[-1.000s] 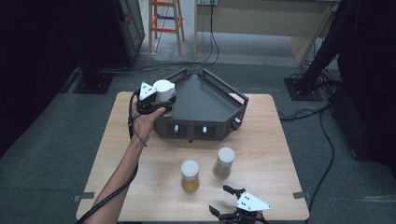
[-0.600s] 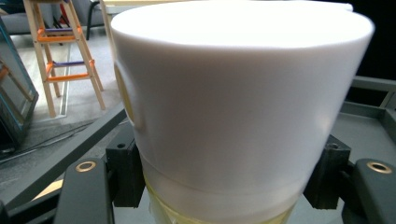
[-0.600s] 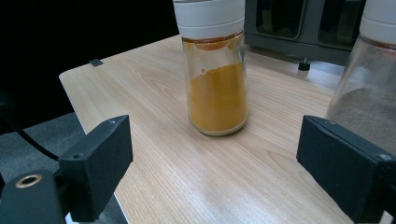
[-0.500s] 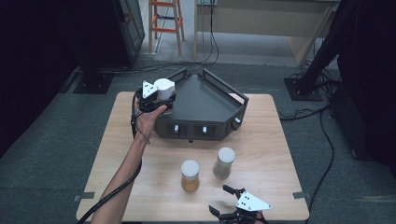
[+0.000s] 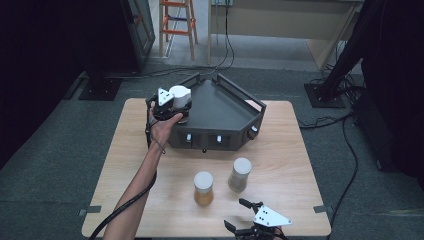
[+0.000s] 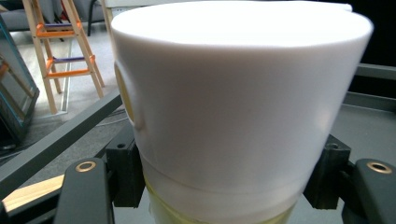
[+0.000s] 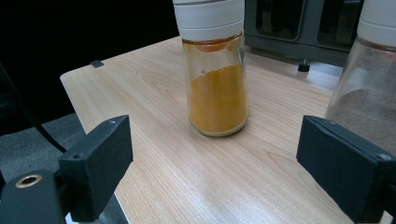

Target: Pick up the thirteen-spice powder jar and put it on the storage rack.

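Note:
My left gripper (image 5: pixel 175 107) is shut on a white-capped jar (image 5: pixel 180 95) at the left corner of the dark angular rack (image 5: pixel 225 107). In the left gripper view the jar's white cap (image 6: pixel 238 93) stands between both jaws, with yellowish glass below it. Two more jars stand on the wooden table (image 5: pixel 125 165): one with orange powder (image 5: pixel 203 188) and one with brown powder (image 5: pixel 240 174). My right gripper (image 5: pixel 237 214) rests open at the table's front edge. Ahead of its jaws stand the orange jar (image 7: pixel 215 70) and, at right, the brown jar (image 7: pixel 364 84).
A wooden stepladder (image 5: pixel 176 22) and cables lie on the floor behind the table. Stand bases (image 5: pixel 102 87) sit at the back left and back right. The rack has small knobs (image 5: pixel 219 138) along its front face.
My left gripper and its jar have shifted very slightly at the rack's corner. The right gripper and both table jars stay where they were.

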